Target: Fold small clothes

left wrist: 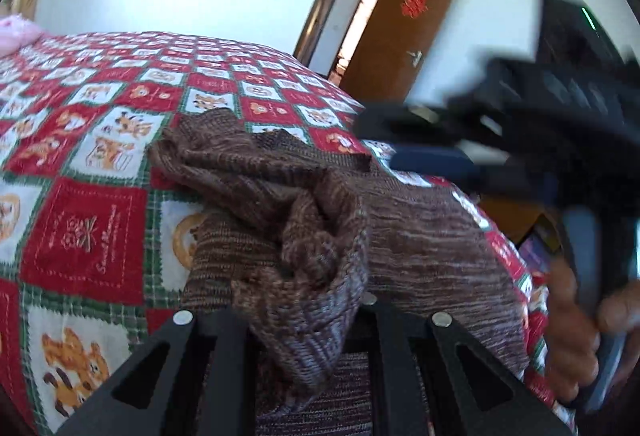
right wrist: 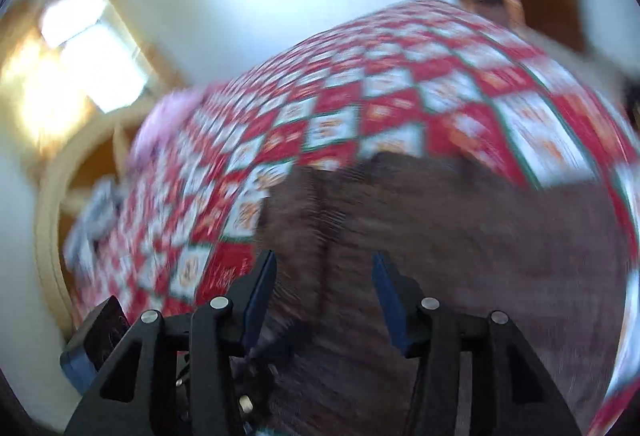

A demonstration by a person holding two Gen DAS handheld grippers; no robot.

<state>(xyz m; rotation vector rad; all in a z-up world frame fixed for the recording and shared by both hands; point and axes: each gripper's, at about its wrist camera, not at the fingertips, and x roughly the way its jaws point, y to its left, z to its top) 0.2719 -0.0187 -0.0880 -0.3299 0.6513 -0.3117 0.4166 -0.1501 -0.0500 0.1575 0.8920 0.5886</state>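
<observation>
A brown knit garment (left wrist: 420,236) lies crumpled on a bed under a red, white and green patchwork bedspread (left wrist: 80,164). My left gripper (left wrist: 300,312) is shut on a bunched fold of the garment near its edge, and the cloth hides the fingertips. A hand (left wrist: 576,324) holds my right gripper (left wrist: 380,140), blurred, above the garment's far right side. In the blurred right wrist view, the right gripper (right wrist: 325,276) stands open over the garment (right wrist: 460,236). Its blue pads (right wrist: 260,296) are apart, with nothing pressed between them.
An open brown door (left wrist: 400,36) stands beyond the far corner of the bed. A pink soft thing (left wrist: 16,32) lies at the far left of the bedspread (right wrist: 360,96). A pale wooden bed frame (right wrist: 48,220) and a bright window (right wrist: 80,48) are at the left.
</observation>
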